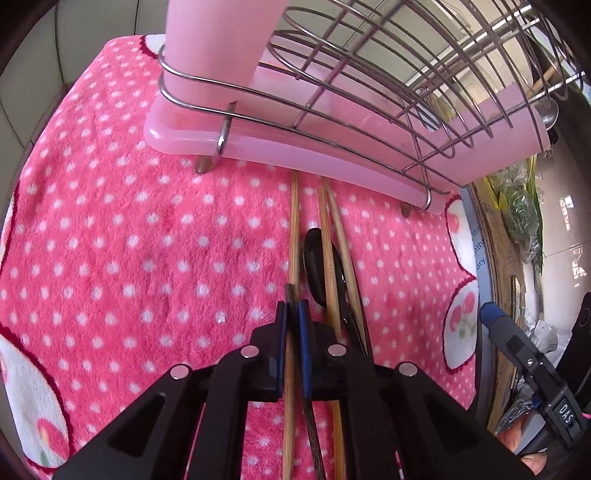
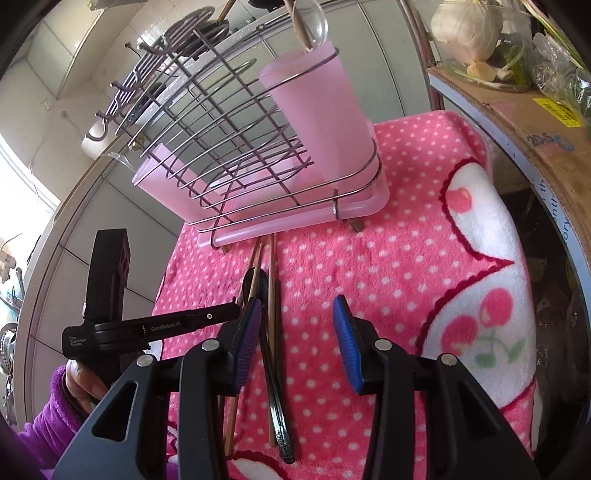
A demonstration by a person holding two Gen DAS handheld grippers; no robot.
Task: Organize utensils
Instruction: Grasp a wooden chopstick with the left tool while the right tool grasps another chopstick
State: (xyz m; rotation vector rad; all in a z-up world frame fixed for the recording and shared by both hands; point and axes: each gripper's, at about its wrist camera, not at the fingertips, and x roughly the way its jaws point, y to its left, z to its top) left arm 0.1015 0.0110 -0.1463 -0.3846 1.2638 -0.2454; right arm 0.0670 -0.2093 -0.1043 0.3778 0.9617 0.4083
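- Left gripper [image 1: 293, 308] is down low on the pink polka-dot blanket [image 1: 129, 240], its blue pads clamped on a single bamboo chopstick [image 1: 294, 236] that runs right through between them.
- Right gripper [image 2: 297, 321] hangs over the same blanket with its fingers spread wide, nothing between them; its left pad sits just beside the utensil pile.
- Right wrist view catches the left gripper coming in from the side, its tip at the chopsticks, with a hand in a purple sleeve [image 2: 44, 413] behind it.
- Straight ahead stands the wire utensil rack [image 1: 388, 74] on its pink drip tray [image 1: 295, 155], with a pink cup [image 2: 317, 122] in each end. It closes off the far side of the pile.
- A spoon [image 2: 314, 22] sticks up out of the near cup, bowl end up.
- On the blanket, two more chopsticks [image 1: 332, 236] lie just right of the clamped one, crossing over a dark spoon [image 1: 316, 258].
- All the loose pieces lie flat, long axes running from the grippers toward the rack, the chopstick tips reaching the tray's front edge; the spoon's bowl points at the rack, handle back toward the cameras.
- Off to the right, a cardboard box [image 2: 517, 122] with bagged vegetables on top borders the blanket.
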